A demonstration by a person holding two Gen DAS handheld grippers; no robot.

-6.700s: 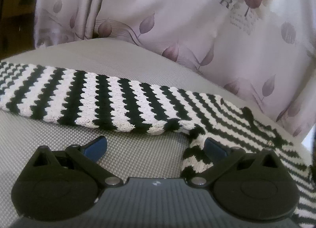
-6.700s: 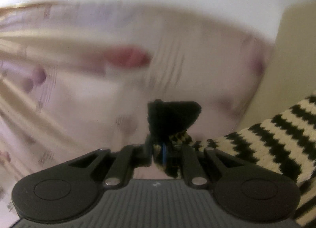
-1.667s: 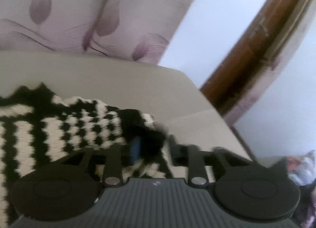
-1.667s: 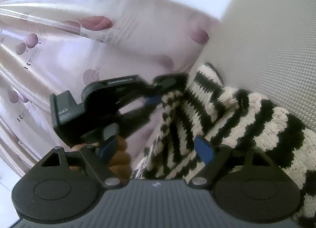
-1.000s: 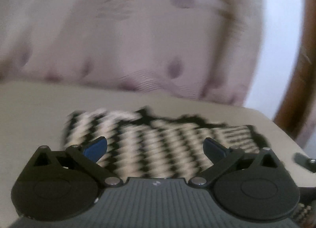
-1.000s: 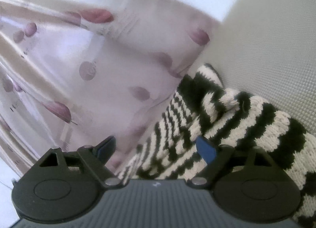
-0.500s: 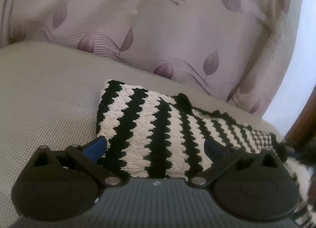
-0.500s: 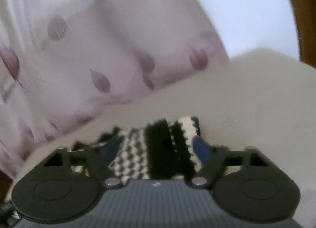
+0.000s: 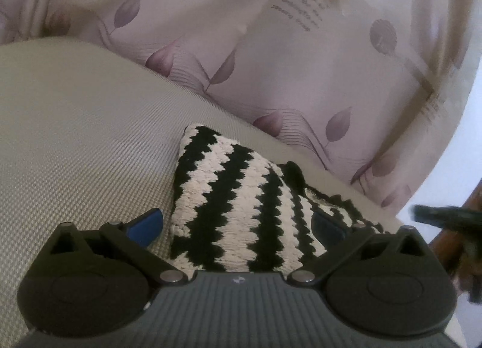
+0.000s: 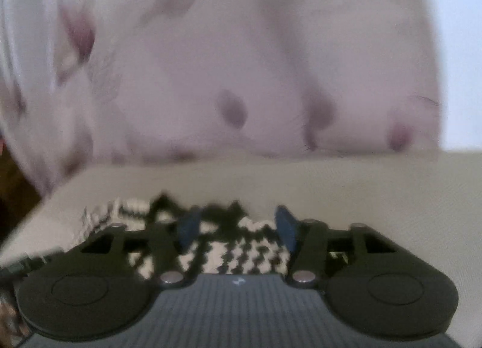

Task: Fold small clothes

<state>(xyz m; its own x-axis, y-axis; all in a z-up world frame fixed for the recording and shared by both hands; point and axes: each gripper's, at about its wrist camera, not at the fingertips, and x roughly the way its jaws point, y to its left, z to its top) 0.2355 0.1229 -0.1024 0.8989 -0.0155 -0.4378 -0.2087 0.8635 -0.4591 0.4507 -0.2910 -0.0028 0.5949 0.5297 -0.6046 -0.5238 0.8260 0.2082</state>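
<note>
A black-and-white zigzag knit garment (image 9: 235, 209) lies folded on the grey woven surface (image 9: 75, 143). My left gripper (image 9: 238, 221) is open, its blue-padded fingers on either side of the folded garment's near end. In the blurred right wrist view the same garment (image 10: 241, 248) lies under my right gripper (image 10: 238, 227), which is open with the jaws partly closed in over the cloth. The right gripper's dark body (image 9: 446, 218) shows at the right edge of the left wrist view.
A pale curtain with purple leaf prints (image 9: 271, 46) hangs close behind the surface and also fills the right wrist view (image 10: 226, 61). A brown wooden frame (image 9: 470, 197) stands at the far right. Bare grey surface (image 10: 376, 191) lies right of the garment.
Both grippers let go of the garment and swung over it. The left gripper has moved closer to its folded left end. The right gripper's jaws have narrowed over the other end.
</note>
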